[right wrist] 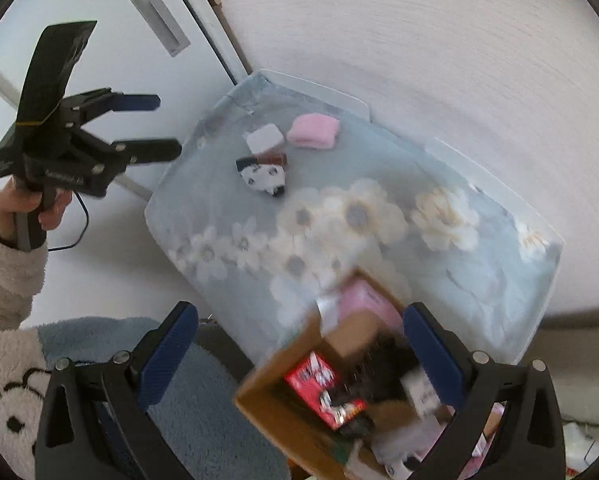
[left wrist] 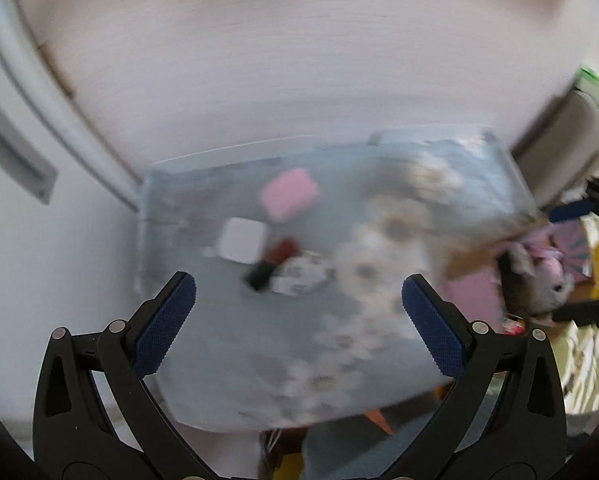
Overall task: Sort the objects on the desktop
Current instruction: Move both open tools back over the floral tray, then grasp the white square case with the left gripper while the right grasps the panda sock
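A small table covered by a pale blue flowered cloth (right wrist: 379, 184) (left wrist: 239, 340) holds a pink soft item (right wrist: 313, 131) (left wrist: 288, 194), a white block (right wrist: 264, 139) (left wrist: 241, 243), a dark red and black item (right wrist: 273, 159) (left wrist: 273, 264) and a black-spotted white item (right wrist: 264, 177) (left wrist: 301, 278), close together. My left gripper (left wrist: 298, 300) is open and empty above the cloth's near part; it also shows in the right wrist view (right wrist: 155, 126), left of the table. My right gripper (right wrist: 299, 332) is open and empty over a cardboard box (right wrist: 291, 412).
The cardboard box at the table's near end holds a red packet (right wrist: 323, 392), black items and a pink box (right wrist: 363, 296). A plush toy (left wrist: 539, 280) sits at the right. A white door (right wrist: 99, 40) stands left; a pale wall (right wrist: 419, 40) lies behind.
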